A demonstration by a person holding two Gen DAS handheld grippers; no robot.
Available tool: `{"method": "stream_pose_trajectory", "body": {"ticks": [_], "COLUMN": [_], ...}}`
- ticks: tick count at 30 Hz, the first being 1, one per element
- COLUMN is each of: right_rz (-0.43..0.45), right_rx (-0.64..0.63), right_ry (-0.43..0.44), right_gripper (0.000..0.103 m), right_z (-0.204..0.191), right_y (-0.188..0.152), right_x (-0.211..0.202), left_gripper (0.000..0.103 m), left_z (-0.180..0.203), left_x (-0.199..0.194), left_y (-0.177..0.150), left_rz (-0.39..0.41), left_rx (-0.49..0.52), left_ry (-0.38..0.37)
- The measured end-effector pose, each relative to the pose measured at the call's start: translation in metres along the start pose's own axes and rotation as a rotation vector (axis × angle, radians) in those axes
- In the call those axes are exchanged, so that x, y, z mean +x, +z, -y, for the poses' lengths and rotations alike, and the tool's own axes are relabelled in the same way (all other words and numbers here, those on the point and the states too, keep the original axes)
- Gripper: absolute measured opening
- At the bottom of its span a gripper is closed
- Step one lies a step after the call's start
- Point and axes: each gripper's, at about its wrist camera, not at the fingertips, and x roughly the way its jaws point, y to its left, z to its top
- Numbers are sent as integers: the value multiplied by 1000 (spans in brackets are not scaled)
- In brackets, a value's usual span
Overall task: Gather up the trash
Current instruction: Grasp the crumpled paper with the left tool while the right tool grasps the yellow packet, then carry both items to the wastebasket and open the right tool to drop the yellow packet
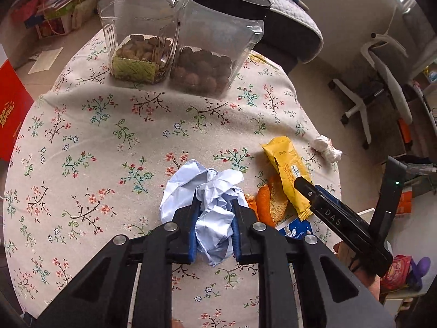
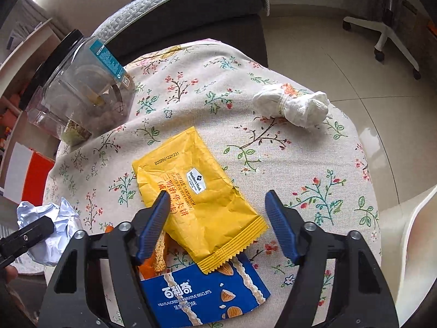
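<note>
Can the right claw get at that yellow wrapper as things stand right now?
Probably yes. The right claw stands open directly over the yellow wrapper, which lies on top of the orange peel and blue biscuit packet with nothing covering it. The left claw, shut on crumpled paper, is off to the side.

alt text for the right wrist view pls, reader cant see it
The right tool hangs open over a crinkled yellow snack wrapper on a floral tablecloth, its pads not pressing it. Orange peel and a blue biscuit packet lie beneath the wrapper, a wadded white tissue farther off, crumpled pale blue paper at left.
</note>
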Motion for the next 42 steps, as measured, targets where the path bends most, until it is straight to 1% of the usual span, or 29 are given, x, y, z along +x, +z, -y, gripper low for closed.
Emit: {"method": "stream_pose_trajectory", "body": {"ticks": [1, 2, 3, 4, 7, 11, 21, 24, 28, 32, 37, 42], "right_rz": [-4, 1, 5, 10, 45, 85, 208, 250, 310, 357, 402, 438], "right_rx": [0, -8, -12, -10, -20, -50, -115, -130, -150, -165, -179, -186], "right_ry": [-1, -7, -1, 16, 40, 46, 38, 28, 15, 11, 6, 1], "right_gripper": [28, 22, 19, 11, 4, 2, 1, 1, 1, 1, 1, 1], "right_z": [0, -1, -2, -2, -5, -12, -32, -37, -40, -43, -43, -39], "right_y": [-1, -2, -2, -2, 0, 1, 2, 1, -2, -5, -11, -16], "right_x": [1, -1, -3, -7, -21, -36, -80, -94, -114, -131, -150, -166], "left_gripper": [19, 19, 19, 19, 19, 19, 19, 19, 19, 19, 19, 19], "left_z": [2, 4, 5, 6, 7, 4, -1, 4, 15, 25, 34, 42], "left_x": [0, -2, -3, -3, -8, -19, -45, -54, -68, -81, -94, -101], "left_y": [1, 0, 0, 1, 3, 7, 11, 10, 7, 3, -1, -5], "left_rz": [1, 5, 10, 17, 43, 77, 166, 213, 296, 358, 412, 436], "left_rx": [7, 13, 18, 23, 32, 20, 11, 35, 87, 127, 149, 166], "left_ry": [0, 1, 2, 5, 10, -1, -22, -7, 31, 43, 42, 33]}}
